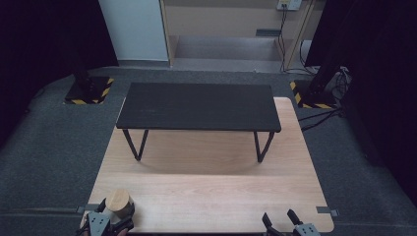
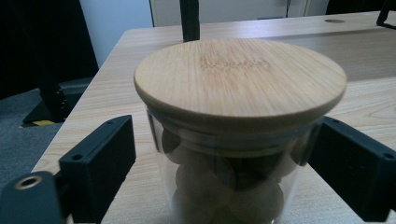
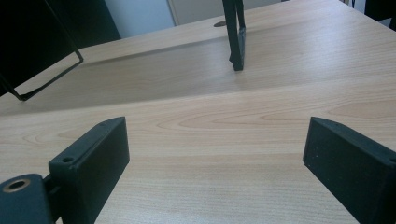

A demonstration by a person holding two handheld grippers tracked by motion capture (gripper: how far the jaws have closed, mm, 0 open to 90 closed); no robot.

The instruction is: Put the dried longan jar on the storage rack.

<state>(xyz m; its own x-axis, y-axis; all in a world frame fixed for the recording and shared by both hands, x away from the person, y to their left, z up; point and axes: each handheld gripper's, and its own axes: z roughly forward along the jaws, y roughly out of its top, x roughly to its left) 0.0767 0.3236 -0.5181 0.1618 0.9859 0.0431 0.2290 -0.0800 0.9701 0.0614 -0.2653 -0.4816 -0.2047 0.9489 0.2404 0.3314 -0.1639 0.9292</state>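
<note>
A glass jar [image 1: 119, 202] with a round bamboo lid [image 2: 240, 77] stands at the near left corner of the wooden table [image 1: 211, 196]. Brown round pieces fill it. My left gripper [image 1: 115, 215] is open, one jaw on each side of the jar's glass body [image 2: 229, 182]. The right jaw is at the glass, and a small gap shows at the left jaw. My right gripper [image 1: 278, 217] hovers open over bare wood at the near right edge, with nothing between its jaws [image 3: 215, 154].
A low black bench [image 1: 199, 105] on thin metal legs [image 3: 236, 35] stands across the far half of the table. Grey carpet surrounds the table, with two stand bases marked in yellow and black [image 1: 88, 91] and cables [image 1: 319, 115] at the right.
</note>
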